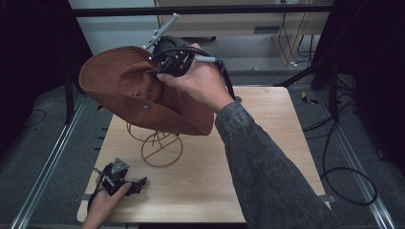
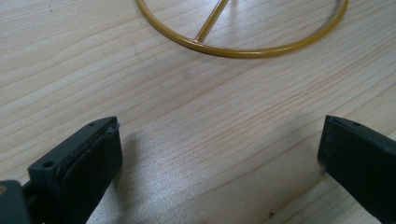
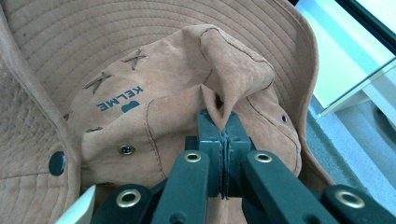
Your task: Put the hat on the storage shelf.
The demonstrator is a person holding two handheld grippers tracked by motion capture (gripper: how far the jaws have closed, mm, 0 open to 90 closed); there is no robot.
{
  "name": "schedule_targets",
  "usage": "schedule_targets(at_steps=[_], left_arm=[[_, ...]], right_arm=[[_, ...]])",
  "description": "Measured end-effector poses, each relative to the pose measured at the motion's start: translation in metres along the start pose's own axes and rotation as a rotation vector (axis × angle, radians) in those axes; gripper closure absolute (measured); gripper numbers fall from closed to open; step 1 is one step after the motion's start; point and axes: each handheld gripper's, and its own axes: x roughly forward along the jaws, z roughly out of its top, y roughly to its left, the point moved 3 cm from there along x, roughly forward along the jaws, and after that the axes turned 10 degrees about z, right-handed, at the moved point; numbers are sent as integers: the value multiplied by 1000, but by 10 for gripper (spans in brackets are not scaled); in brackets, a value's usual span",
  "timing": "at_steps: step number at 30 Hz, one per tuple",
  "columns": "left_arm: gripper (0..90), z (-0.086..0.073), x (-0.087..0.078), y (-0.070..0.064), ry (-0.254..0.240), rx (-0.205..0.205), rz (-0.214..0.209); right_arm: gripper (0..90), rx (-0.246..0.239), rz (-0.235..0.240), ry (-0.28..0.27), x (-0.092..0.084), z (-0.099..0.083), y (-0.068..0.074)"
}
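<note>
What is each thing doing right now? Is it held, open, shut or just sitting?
Hat: held up in the air above the stand, crown pinched.
Right gripper: shut on the hat.
Left gripper: open, nothing between its jaws, low over the table.
Stand: upright on the table, bare.

One brown hat (image 1: 124,86), brim snaps and eyelets visible on it. One gold wire stand (image 1: 161,149) with a round ring base. Two handheld grippers: left gripper (image 1: 139,183), right gripper (image 3: 224,128). One wooden tabletop (image 1: 267,143). Two hands.
</note>
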Motion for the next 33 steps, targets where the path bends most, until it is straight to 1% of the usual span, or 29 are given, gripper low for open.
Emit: schedule_targets(at_steps=[14, 26, 33], left_arm=[[0, 0, 0, 0, 0, 2, 0], [0, 0, 0, 0, 0, 1, 0], [0, 0, 0, 0, 0, 1, -1]], right_arm=[[893, 9, 17, 9, 10, -3, 2], [893, 5, 30, 7, 14, -1, 4], [892, 4, 42, 4, 20, 1, 7]])
